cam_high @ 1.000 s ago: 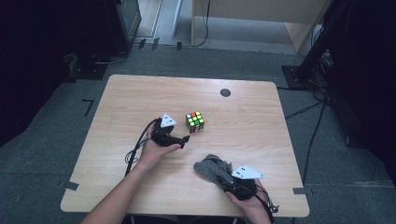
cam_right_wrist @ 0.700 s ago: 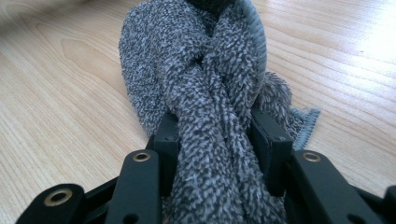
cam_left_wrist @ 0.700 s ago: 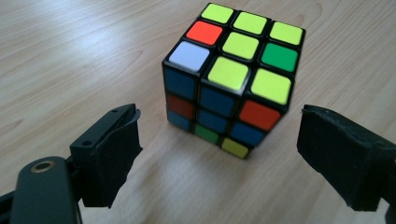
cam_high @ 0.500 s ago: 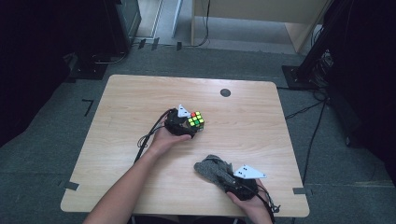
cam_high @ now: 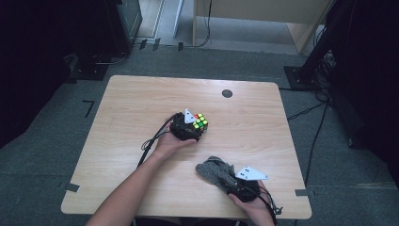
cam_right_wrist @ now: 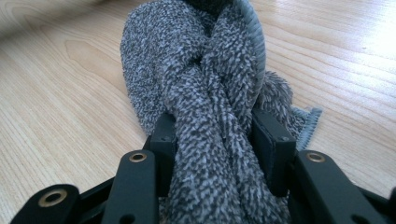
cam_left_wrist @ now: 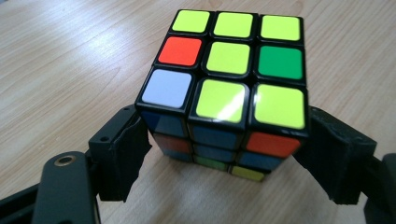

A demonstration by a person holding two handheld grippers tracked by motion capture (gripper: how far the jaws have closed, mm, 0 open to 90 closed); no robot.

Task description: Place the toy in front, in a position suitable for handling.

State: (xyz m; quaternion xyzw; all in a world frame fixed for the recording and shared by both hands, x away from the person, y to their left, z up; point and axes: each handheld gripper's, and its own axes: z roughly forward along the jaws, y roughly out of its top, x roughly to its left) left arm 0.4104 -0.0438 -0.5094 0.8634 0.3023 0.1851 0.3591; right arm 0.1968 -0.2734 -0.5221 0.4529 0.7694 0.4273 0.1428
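Reaching forward since a second ago, my left hand-held gripper [cam_left_wrist: 224,154] now has its jaws spread on either side of the puzzle cube [cam_left_wrist: 229,88], not visibly pressing it. It sits mid-counter [cam_high: 131,103], mostly yellow on top; no readable writing. My right hand-held gripper [cam_right_wrist: 215,140], unmoved, is clenched on the grey cloth [cam_right_wrist: 201,79] near the counter's front edge.

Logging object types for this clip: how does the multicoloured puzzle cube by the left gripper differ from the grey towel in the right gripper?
The multicoloured puzzle cube is rigid and square-edged; the grey fluffy towel is soft and bunched. The cube has glossy bright stickers, the towel a matte speckled pile. The left gripper stands with its jaws either side of the cube; the right gripper pinches a fold of the towel. Both rest on the wooden table.
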